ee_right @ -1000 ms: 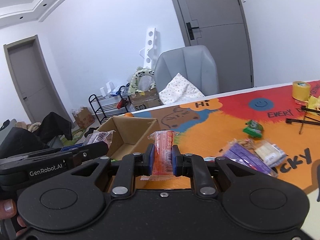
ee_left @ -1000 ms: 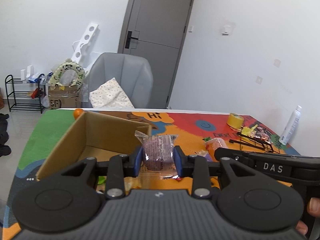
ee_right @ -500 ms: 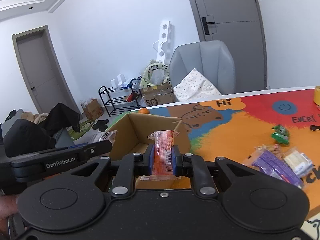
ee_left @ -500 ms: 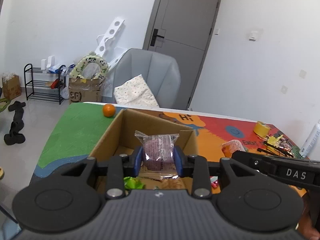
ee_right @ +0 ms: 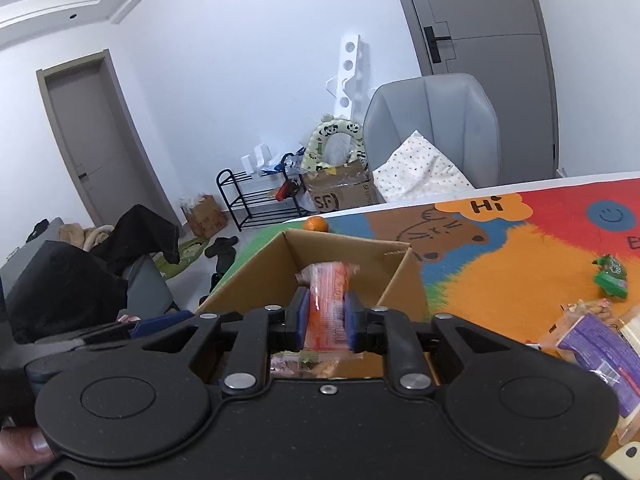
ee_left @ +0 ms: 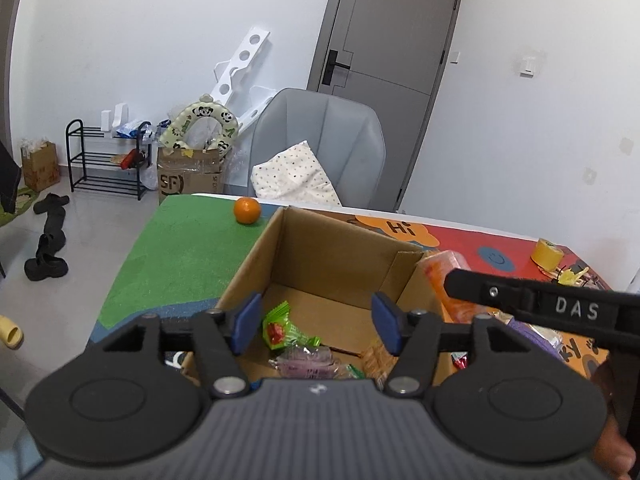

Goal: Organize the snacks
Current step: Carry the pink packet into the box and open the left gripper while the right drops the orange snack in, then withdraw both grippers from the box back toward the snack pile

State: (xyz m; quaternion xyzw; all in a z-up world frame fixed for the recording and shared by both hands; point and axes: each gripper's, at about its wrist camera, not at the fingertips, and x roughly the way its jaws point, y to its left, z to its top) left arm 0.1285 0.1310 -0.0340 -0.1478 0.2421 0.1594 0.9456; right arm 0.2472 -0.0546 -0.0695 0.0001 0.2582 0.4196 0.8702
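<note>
**Left snack dropped into the box; right snack about to follow**

The left gripper [ee_left: 316, 322] hangs over the open brown cardboard box [ee_left: 332, 248], and its jaws have just been opening. Nothing is between its blue pads [ee_left: 246, 316] now. Half a second ago it clamped a clear-wrapped purple snack pack; this pack [ee_left: 306, 364] now lies on the box floor, beside a green wrapped candy [ee_left: 286, 326]. So one more snack is put away.

The right gripper [ee_right: 327, 322] has come over the same box. Its jaws have also just been opening, but the orange wrapped snack bar [ee_right: 330, 304] is upright between the pads, and they seem to touch it on both sides. I judge it is at the point of release, not yet dropped.

More snacks wait on the colourful printed table mat [ee_right: 520, 256]: a small green packet [ee_right: 610, 274] and a purple packet [ee_right: 592, 344]. A small orange fruit [ee_left: 247, 210] sits just behind the box.

Readable writing: "DAS" on the right gripper's side in the left view, "Hi" on the mat [ee_right: 486, 205], and "SF" on the brown carton on the floor [ee_left: 188, 178].
</note>
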